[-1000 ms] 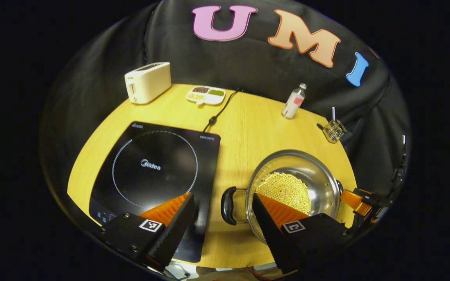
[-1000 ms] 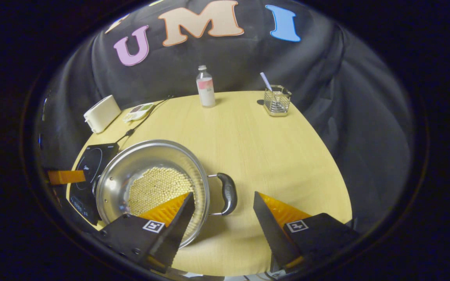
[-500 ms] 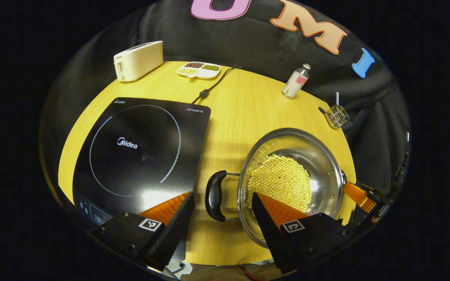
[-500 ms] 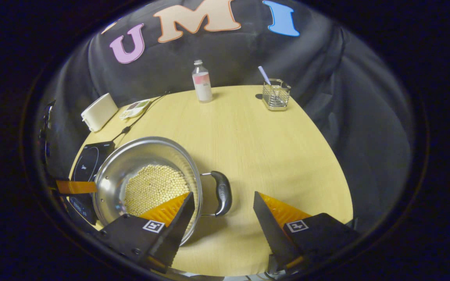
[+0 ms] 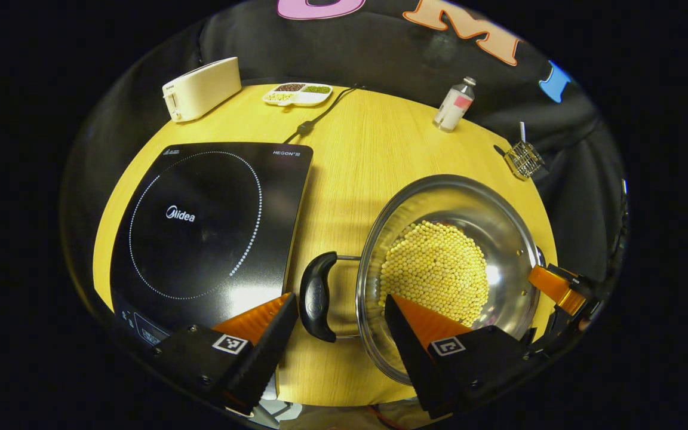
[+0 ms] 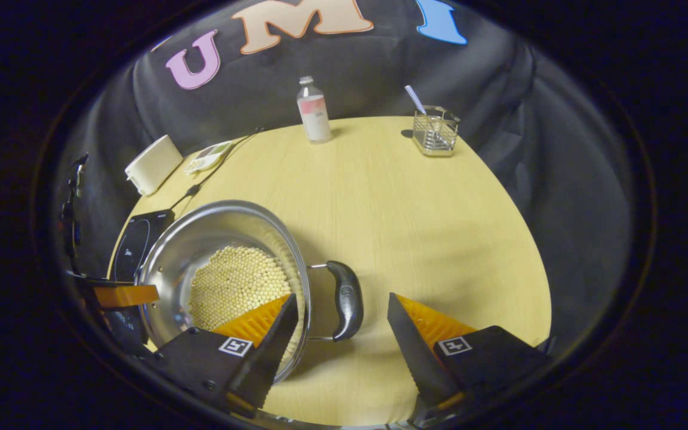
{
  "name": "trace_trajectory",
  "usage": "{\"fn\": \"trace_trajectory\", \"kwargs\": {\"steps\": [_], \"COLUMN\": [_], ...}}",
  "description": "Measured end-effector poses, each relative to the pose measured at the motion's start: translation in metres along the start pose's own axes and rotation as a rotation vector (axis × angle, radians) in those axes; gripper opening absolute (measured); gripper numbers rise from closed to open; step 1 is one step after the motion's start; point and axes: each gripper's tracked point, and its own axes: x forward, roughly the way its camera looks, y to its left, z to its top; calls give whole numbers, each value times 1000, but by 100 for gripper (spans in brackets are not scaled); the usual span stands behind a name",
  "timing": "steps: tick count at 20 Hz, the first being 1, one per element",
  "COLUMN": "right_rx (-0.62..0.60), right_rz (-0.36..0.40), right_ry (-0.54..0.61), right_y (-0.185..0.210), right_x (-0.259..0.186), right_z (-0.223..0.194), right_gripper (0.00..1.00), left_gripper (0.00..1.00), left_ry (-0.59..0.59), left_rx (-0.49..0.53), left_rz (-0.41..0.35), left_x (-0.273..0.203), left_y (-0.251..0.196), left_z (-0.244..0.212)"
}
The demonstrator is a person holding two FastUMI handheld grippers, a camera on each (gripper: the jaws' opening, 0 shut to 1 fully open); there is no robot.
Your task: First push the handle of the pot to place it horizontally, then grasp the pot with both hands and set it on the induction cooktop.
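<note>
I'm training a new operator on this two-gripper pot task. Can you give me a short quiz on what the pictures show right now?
1. True or false: the pot already sits on the induction cooktop.
2. What fills the pot's bottom? A) water B) small yellow beads C) nothing
3. Which pot part lies ahead between the open jaws of the left gripper and of the right gripper?

Key: 1 false, it rests on the table beside it. 2 B. 3 a black side handle.

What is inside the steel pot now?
The pot holds a layer of small pale yellow beads across its bottom. The left tool finger covers the near edge, so that part stays unseen.
</note>
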Motion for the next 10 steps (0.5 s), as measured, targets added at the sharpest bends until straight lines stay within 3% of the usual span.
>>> {"fn": "trace_trajectory", "kwargs": {"steps": [4, 6, 7, 9, 10], "right_rx": [9, 1, -4, -9, -9], "right_rz": [34, 46, 54, 57, 58], "right_ry": [47, 67, 74, 84, 91], "right_y": [8, 11, 12, 13, 13], "right_x": [9, 14, 14, 18, 20], "right_z": [-7, -10, -11, -13, -15], "right_gripper": [95, 93, 87, 62, 60], "left_gripper": [89, 81, 74, 70, 69], "left_ry": [16, 17, 16, 14, 12], "left_rx": [-21, -17, -19, -29, -32], "left_rz": [18, 48, 58, 55, 55], "left_x": [7, 9, 12, 9, 10], "left_y": [1, 7, 9, 8, 8], "left_z": [-3, -3, -3, -2, -4]}}
